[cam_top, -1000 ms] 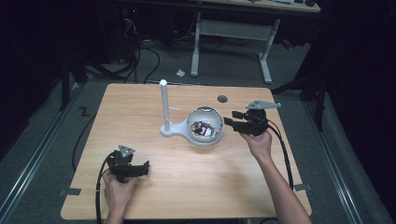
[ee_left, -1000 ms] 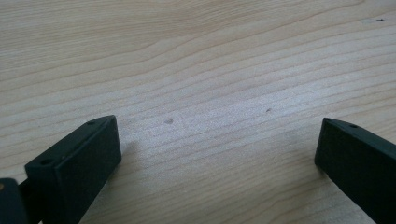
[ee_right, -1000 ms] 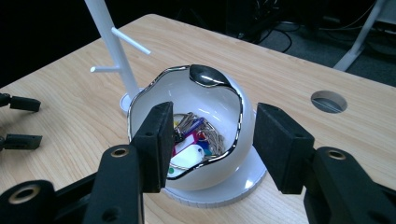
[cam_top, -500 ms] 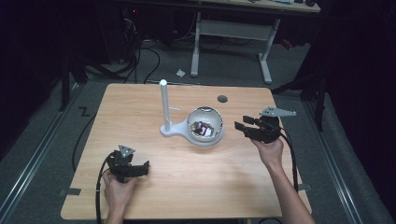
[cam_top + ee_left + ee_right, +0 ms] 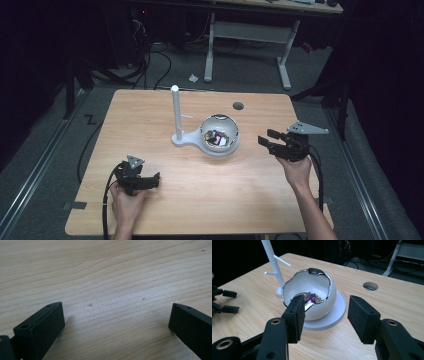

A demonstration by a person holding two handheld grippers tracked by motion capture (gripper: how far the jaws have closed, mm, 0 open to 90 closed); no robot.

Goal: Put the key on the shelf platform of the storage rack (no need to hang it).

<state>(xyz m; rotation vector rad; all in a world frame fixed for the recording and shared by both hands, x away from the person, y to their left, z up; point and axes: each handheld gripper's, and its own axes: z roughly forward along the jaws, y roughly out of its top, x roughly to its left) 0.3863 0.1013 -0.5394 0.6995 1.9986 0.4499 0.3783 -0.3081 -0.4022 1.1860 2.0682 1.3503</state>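
You have one white bowl (image 5: pixel 220 135) on its round base, one white stand (image 5: pixel 176 114) with two short pegs beside it, one round hole (image 5: pixel 238 106) in the table (image 5: pixel 250 190), and two grippers: left gripper (image 5: pixel 150 181), right gripper (image 5: pixel 267 139).

- The table (image 5: pixel 200 200) is seen as pale wood with fine grain and a smooth, matt face.
- The white bowl (image 5: pixel 329 293), at the centre of the right gripper view, looks glossy like glazed ceramic, its wavy rim edged in shiny metal.
- The white stand (image 5: pixel 176 112) appears as smooth matt plastic.
- The right gripper (image 5: pixel 324 315) shows matt black plastic; the jaw pads look slightly rough.
- The left gripper (image 5: pixel 116 320) shows the same matt black.
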